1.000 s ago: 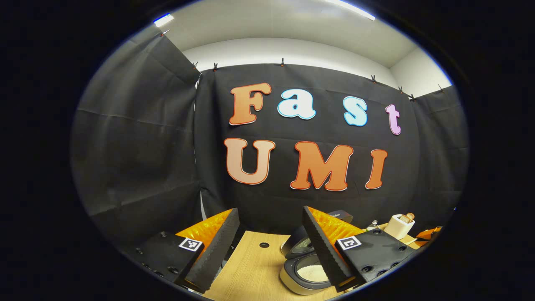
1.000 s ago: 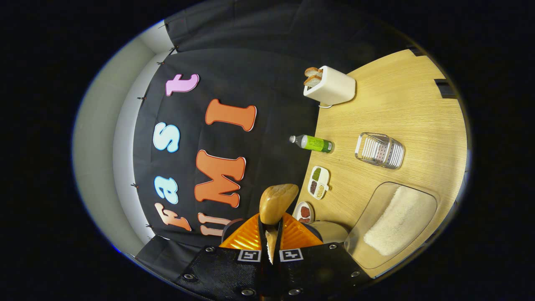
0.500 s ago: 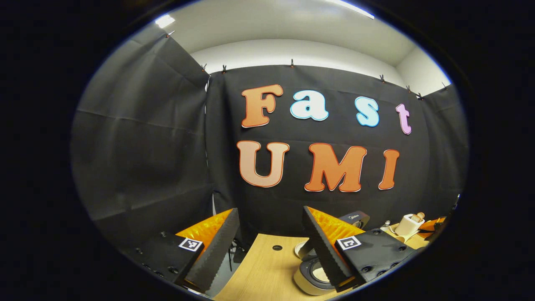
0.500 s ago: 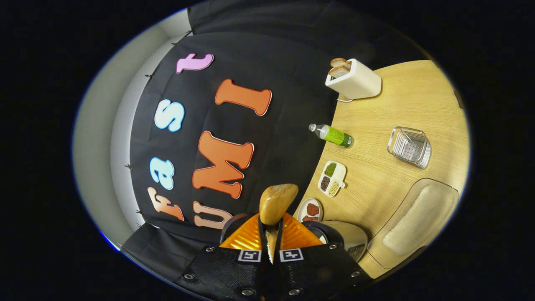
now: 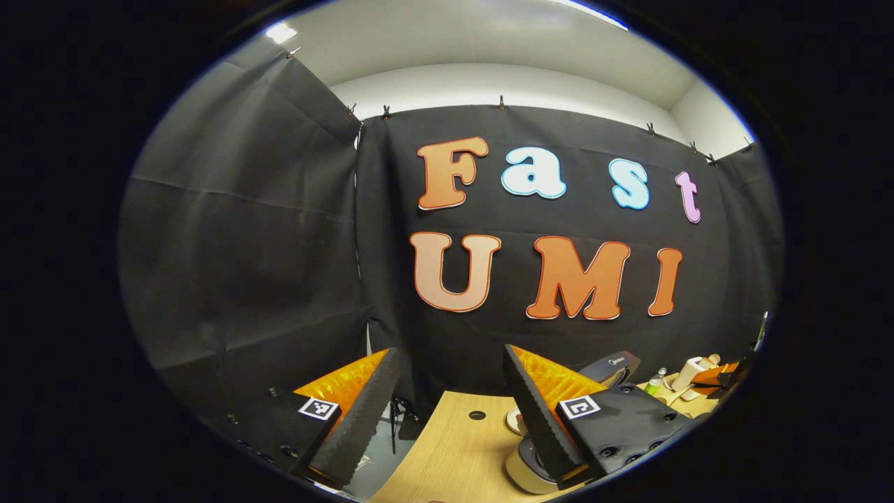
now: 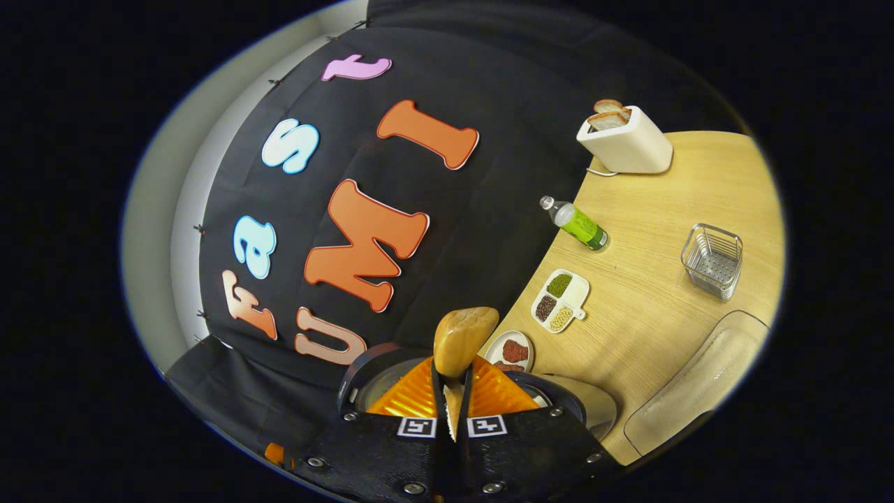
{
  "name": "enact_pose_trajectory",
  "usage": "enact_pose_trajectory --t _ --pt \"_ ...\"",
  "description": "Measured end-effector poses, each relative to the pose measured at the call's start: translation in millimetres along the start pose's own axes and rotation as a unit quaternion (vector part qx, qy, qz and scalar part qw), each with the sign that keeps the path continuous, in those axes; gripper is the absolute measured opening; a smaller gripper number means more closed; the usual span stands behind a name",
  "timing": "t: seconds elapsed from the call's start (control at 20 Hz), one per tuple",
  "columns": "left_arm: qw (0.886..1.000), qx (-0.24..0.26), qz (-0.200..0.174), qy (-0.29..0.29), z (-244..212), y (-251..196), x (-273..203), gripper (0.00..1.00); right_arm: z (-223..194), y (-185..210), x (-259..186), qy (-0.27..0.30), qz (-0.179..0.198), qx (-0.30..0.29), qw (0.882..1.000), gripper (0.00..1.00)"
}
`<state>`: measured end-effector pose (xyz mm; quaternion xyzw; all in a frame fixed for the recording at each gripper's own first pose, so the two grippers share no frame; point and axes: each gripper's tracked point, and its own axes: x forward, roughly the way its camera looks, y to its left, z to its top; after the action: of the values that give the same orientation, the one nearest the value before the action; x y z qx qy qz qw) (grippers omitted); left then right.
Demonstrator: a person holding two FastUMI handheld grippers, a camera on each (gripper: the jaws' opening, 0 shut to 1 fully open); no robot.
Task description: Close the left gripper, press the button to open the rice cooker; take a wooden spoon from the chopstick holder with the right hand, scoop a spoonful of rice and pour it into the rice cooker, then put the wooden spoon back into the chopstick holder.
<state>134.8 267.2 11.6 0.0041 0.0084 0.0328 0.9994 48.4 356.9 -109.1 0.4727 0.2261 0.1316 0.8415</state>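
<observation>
Right claw: While the table is seen tilted sideways in the right gripper view, the right claw (image 6: 452, 391) is clamped on the wooden spoon (image 6: 461, 342), whose bowl sticks out past the fingertips, as it did a second ago.
Spoon load: no rice can be made out on the spoon's visible side; whether any is carried cannot be told.
Rice cooker: the open rice cooker (image 6: 559, 402) is seen just behind the right claw, partly hidden by it.
What has changed: over the last second the right claw has been rolled back toward level, and the clear rice tray (image 6: 698, 391) has slid toward the edge of view.
Meaning: the pour is judged finished or finishing, with the return to the chopstick holder (image 6: 712, 260), well apart across the table (image 6: 649, 314), next.
Left claw: the left claw (image 5: 447, 412) is held apart and empty, and has drifted leftward off the rice cooker (image 5: 531, 461).
</observation>
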Motion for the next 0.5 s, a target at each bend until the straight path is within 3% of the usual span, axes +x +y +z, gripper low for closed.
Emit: enact_pose_trajectory --t 0.5 --pt "1.0 0.001 0.007 -0.001 -2 12 0 0.97 -6 20 8 -0.008 -0.002 -0.07 0.998 0.02"
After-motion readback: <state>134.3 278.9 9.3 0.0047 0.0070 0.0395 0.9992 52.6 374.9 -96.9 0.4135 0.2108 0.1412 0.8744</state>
